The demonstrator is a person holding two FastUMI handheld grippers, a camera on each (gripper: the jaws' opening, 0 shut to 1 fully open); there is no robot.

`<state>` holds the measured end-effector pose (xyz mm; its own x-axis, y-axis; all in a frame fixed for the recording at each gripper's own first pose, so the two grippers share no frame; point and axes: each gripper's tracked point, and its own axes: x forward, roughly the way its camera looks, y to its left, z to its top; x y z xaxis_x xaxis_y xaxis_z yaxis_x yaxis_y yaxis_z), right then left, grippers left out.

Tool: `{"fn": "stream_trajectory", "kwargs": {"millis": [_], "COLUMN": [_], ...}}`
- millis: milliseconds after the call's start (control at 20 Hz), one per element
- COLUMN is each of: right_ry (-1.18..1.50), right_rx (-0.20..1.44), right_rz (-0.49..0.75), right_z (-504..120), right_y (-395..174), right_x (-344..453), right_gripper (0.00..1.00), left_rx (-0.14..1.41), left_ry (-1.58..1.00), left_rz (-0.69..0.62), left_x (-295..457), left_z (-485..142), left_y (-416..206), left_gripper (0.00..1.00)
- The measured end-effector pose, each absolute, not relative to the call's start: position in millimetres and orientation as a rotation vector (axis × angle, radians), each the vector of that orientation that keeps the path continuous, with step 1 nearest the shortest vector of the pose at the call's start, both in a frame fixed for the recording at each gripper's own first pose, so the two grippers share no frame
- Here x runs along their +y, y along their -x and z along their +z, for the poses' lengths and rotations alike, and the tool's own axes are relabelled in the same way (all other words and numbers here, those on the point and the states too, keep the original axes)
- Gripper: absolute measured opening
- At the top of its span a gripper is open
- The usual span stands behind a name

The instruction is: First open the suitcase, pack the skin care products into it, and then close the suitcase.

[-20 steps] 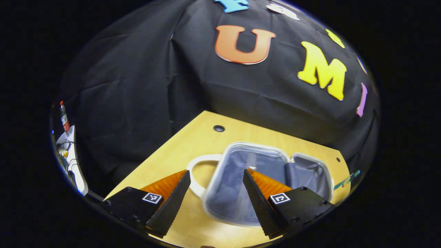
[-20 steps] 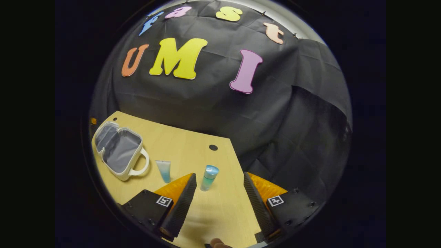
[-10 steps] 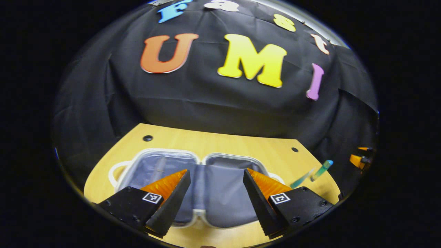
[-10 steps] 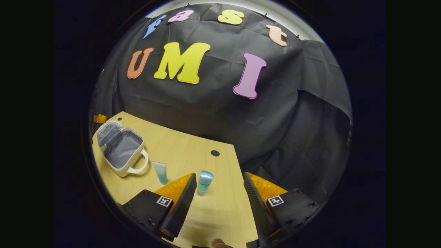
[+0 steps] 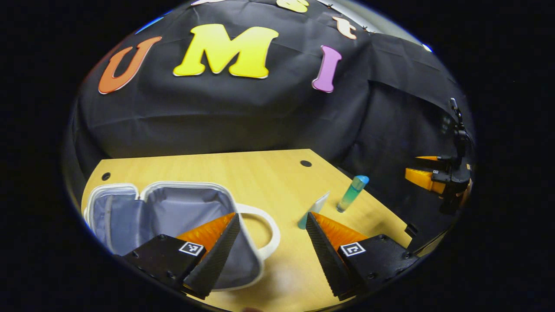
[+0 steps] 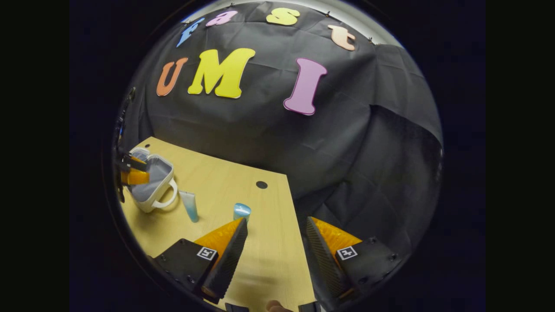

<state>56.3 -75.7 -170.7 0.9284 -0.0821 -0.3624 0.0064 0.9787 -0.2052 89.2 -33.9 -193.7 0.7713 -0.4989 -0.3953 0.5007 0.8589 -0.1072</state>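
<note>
**Mia:** In the left gripper view, what could go wrong?

**Ben:** The left gripper (image 5: 271,225) is spread wide and holds nothing. It hangs over the table (image 5: 260,173), and one finger sits in front of the open suitcase (image 5: 173,212). The suitcase lies flat with its grey inside showing. The handle (image 5: 264,229) pokes out between the fingers. I think a finger could catch that handle and drag the case away.

**Mia:** And the skin care things?

**Ben:** The tube (image 5: 313,209) is near the case, just past the other finger. The bottle (image 5: 352,193) stands upright beside the tube, close to the table's edge. I think a bump could tip it and roll it off. The right gripper (image 5: 422,171) is far off, past that edge.

**Mia:** What changed here?

**Ben:** One second ago this view faced the case. Now it has turned, so the case sits at the side and the tube and bottle show well.

**Mia:** Now the right gripper view?

**Ben:** The right gripper (image 6: 275,234) is spread wide too, with nothing in it. The bottle (image 6: 241,211) peeks over one finger. That finger could knock it down, I think. The tube (image 6: 188,206) lies between the bottle and the suitcase (image 6: 151,186).

**Mia:** What changed?

**Ben:** The bottle was more between the fingers before. Now the left gripper (image 6: 132,171) has come in over the case.
</note>
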Motion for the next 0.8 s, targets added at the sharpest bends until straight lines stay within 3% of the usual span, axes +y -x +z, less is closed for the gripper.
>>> {"fn": "stream_trajectory", "kwargs": {"millis": [450,800], "right_ry": [0.215,0.199], "right_rx": [0.416,0.487], "right_rz": [-0.043,-0.003], "right_z": [-189.1,-216.6], "right_y": [-60.6,-72.6], "right_x": [-88.1,-100.2], "right_gripper": [0.81,0.81], "left_rx": [0.512,0.566], "left_ry": [-0.063,0.007], "left_rz": [-0.631,-0.534], "left_x": [-123.2,-155.5], "left_z": [-257.6,-305.6], "left_y": [-105.2,-146.0], "left_gripper": [0.98,0.99]}}
